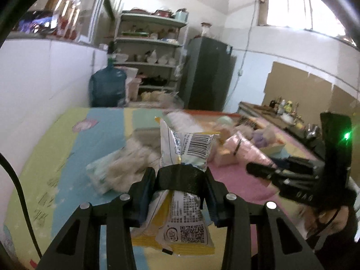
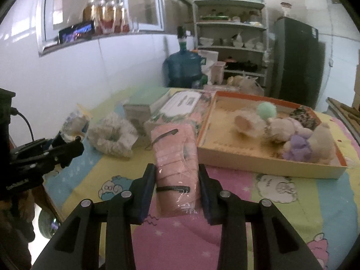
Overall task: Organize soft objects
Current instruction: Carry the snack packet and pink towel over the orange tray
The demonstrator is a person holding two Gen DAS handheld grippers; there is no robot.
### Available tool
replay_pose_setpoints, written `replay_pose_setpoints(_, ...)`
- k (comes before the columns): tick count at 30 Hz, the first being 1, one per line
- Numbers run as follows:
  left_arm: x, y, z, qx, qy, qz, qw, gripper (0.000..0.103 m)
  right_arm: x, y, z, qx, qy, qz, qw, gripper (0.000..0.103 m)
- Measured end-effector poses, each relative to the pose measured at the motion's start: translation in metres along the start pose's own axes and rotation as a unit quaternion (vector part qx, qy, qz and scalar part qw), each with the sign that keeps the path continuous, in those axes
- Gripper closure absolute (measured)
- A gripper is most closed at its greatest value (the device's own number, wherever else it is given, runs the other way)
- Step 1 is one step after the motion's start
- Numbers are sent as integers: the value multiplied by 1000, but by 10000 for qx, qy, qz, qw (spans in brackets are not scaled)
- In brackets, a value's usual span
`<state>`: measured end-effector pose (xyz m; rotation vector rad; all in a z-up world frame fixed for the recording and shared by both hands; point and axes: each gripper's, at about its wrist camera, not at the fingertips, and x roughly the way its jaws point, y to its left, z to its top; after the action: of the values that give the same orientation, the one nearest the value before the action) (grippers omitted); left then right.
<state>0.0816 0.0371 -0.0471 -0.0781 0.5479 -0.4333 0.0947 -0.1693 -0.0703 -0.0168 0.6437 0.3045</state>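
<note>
On the cartoon-print table mat (image 2: 281, 202), I take the shallow cardboard tray (image 2: 270, 164) as the landmark. My right gripper (image 2: 176, 180) grips 1 pink tissue pack (image 2: 174, 157) in clear wrap, fingers pressed to both sides, lifted just left of the tray's near left corner. My left gripper (image 1: 181, 180) grips 1 yellow-and-white snack bag (image 1: 186, 146) at its middle, barcode upright, well left of the tray. Plush toys (image 2: 299, 132) and a green pompom (image 2: 266, 110) lie inside the tray. Left of the tray rests a clear bag of white items (image 2: 112, 135).
</note>
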Motion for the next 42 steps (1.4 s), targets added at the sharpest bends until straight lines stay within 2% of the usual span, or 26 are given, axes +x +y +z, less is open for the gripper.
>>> replay_pose_setpoints(7, 9, -41, 28, 98, -220, -360, 9991, 61, -26, -26, 4, 229, -283, -258, 9990, 65)
replay_pose_setpoints(20, 49, -111, 65, 348, -311, -581, 9972, 61, -65, -96, 18, 516, -695, -800, 9930, 65)
replay_pose_setpoints(31, 106, -136, 77, 184, -20, -495, 9986, 61, -67, -145, 34, 699, -848, -912, 9898, 65)
replay_pose_setpoints(42, 156, -145, 71, 61, 294, -165, 9994, 61, -37, -179, 37, 834, -718, -796, 9907, 65)
